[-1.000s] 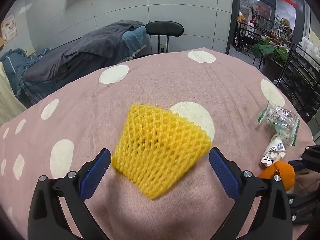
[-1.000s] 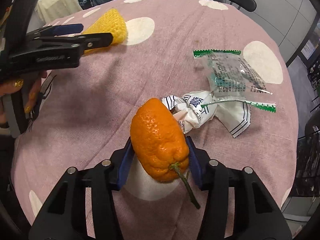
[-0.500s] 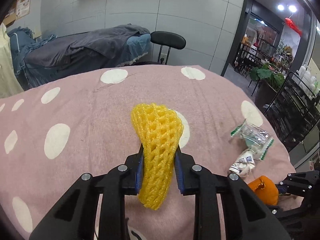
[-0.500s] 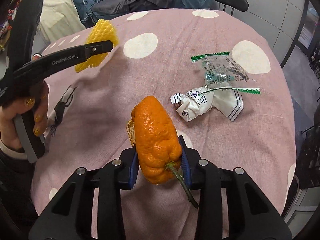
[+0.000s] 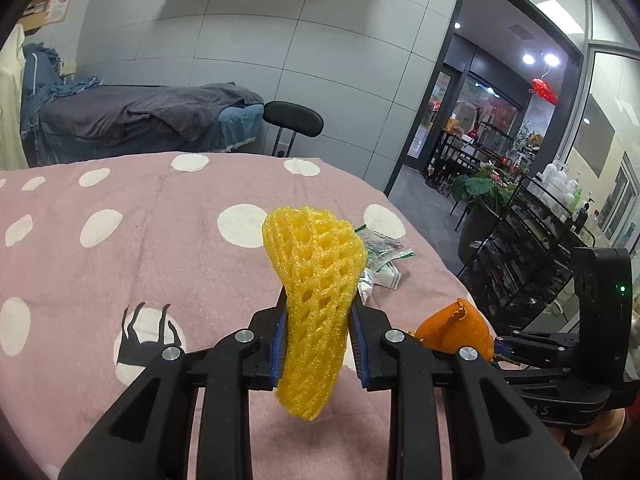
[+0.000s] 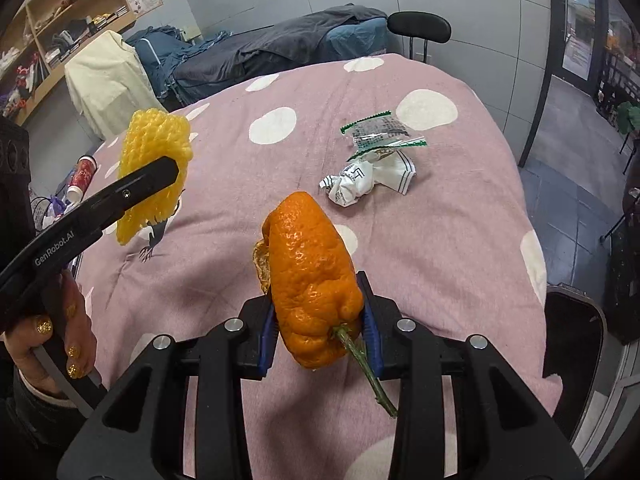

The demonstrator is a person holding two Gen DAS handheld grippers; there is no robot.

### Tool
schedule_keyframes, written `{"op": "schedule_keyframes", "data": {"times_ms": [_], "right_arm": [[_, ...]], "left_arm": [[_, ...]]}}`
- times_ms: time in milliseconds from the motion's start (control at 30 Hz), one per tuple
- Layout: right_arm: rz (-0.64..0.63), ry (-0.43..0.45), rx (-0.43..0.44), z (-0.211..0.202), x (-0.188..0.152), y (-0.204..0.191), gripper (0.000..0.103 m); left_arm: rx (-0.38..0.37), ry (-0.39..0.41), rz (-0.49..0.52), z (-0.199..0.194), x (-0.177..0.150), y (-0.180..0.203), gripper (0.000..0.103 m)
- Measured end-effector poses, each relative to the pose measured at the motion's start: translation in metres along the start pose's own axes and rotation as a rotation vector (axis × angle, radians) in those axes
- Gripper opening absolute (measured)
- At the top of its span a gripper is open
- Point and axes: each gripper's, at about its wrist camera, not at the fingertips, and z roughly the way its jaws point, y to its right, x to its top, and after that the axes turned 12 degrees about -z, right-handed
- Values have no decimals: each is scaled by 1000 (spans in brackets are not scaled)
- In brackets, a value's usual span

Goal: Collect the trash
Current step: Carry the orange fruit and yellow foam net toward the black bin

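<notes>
Pink cloth [image 6: 400,240] — grippers (both) loaded

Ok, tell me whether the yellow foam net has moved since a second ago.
Yes. The yellow foam net has been lifted off the pink tablecloth: it lay flat there, and now hangs squeezed between the left gripper fingers, above the cloth.

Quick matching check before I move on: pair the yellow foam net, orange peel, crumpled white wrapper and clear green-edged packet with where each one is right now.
Things:
1. yellow foam net
2. orange peel
3. crumpled white wrapper
4. clear green-edged packet

Places:
A. on the tablecloth, nearer the grippers
B. clamped in the right gripper
C. on the tablecloth, farther away
D. clamped in the left gripper

Pairs: 1-D, 2-B, 3-A, 4-C
</notes>
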Motion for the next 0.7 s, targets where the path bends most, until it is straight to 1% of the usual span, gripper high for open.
{"op": "schedule_keyframes", "data": {"times_ms": [133,367,533,700], "right_arm": [[39,36,-16,-18,-16,7,36],[113,89,-64,-48,-43,27,36],[173,112,-106,-64,-61,47,36],[238,136,-153,-82,-82,69,36]], "left_arm": [[-11,12,37,-10,-11,15,26],[-66,17,88,-21,-25,41,27],[-100,9,107,-23,-33,54,27],[-138,-17,117,-20,-41,67,27]]}}
